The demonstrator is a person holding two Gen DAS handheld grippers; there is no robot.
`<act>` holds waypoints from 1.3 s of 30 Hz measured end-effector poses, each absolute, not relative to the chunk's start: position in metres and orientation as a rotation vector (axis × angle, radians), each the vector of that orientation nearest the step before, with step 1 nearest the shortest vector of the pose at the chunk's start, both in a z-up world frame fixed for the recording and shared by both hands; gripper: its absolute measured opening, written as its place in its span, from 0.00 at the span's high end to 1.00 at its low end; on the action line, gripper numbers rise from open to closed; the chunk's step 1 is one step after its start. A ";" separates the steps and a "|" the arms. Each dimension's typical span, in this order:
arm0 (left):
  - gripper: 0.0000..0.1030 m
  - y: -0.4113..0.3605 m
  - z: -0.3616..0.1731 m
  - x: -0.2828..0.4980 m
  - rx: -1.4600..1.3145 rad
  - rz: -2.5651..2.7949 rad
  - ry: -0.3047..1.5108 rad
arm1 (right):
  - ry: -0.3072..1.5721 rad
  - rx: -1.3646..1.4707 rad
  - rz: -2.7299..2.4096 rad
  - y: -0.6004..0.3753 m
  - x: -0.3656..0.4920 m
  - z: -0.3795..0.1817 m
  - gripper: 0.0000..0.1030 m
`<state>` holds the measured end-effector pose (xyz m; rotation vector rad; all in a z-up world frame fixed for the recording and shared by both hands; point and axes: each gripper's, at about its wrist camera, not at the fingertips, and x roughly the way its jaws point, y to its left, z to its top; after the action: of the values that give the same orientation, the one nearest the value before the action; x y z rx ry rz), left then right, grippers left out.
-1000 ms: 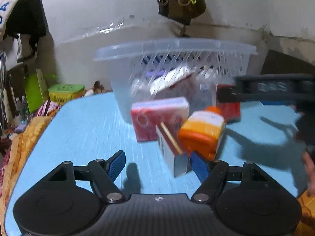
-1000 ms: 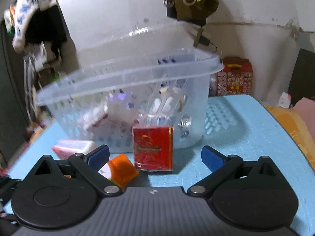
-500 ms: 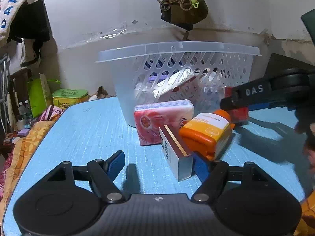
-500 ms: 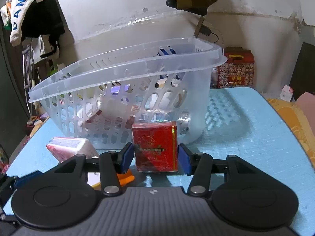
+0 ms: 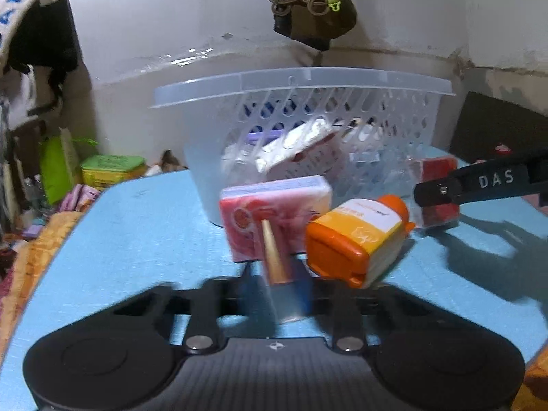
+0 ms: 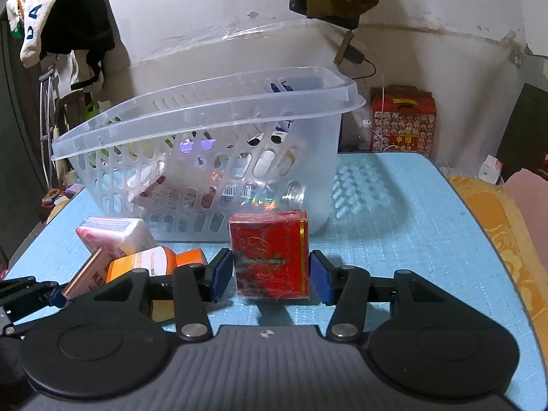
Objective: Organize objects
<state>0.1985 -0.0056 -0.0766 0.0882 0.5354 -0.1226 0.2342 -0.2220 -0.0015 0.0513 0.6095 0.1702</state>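
My left gripper (image 5: 277,284) is shut on a narrow white box with a gold edge (image 5: 274,257), and its fingers are blurred at the box's sides. A pink soap pack (image 5: 274,205) and an orange-capped bottle (image 5: 356,236) lie just beyond it, touching the box. My right gripper (image 6: 270,275) is shut on a red box (image 6: 270,257) that stands on the blue table in front of the basket. The clear plastic basket (image 6: 205,109) holds several packets and cartons. In the left wrist view the right gripper's finger (image 5: 479,185) partly covers the red box (image 5: 438,185).
The blue table mat (image 6: 394,222) runs right of the basket to an orange cloth (image 6: 496,222) at its edge. A red patterned box (image 6: 404,120) stands by the wall. A green tub (image 5: 109,171) and clutter sit off the table's left side.
The right jaws closed on the red box first. Then the left jaws closed on the narrow white box, tipping it a little. Both hands stayed about where they were.
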 end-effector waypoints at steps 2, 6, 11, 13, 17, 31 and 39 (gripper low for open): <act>0.82 -0.006 -0.074 0.193 0.106 -0.112 0.510 | 0.606 0.043 0.174 -0.224 0.231 0.000 0.49; 0.82 -0.003 -0.065 0.185 0.100 -0.137 0.479 | 0.600 0.024 0.199 -0.228 0.224 0.004 0.49; 0.82 0.002 -0.062 0.180 0.095 -0.159 0.483 | 0.597 0.049 0.220 -0.238 0.217 0.008 0.49; 0.82 0.006 -0.059 0.178 0.084 -0.172 0.477 | 0.586 0.059 0.231 -0.242 0.213 0.011 0.49; 0.82 0.013 -0.050 0.173 0.060 -0.186 0.456 | 0.567 0.067 0.254 -0.247 0.204 0.017 0.49; 0.82 0.007 -0.027 0.158 0.051 -0.198 0.383 | 0.557 0.098 0.302 -0.268 0.183 0.014 0.49; 0.82 0.007 -0.020 0.154 0.048 -0.223 0.369 | 0.485 0.075 0.364 -0.266 0.170 0.025 0.49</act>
<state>0.1545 0.0068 -0.0201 0.0477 0.3693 -0.2227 0.1699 -0.2660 0.0253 0.0753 0.4855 0.3644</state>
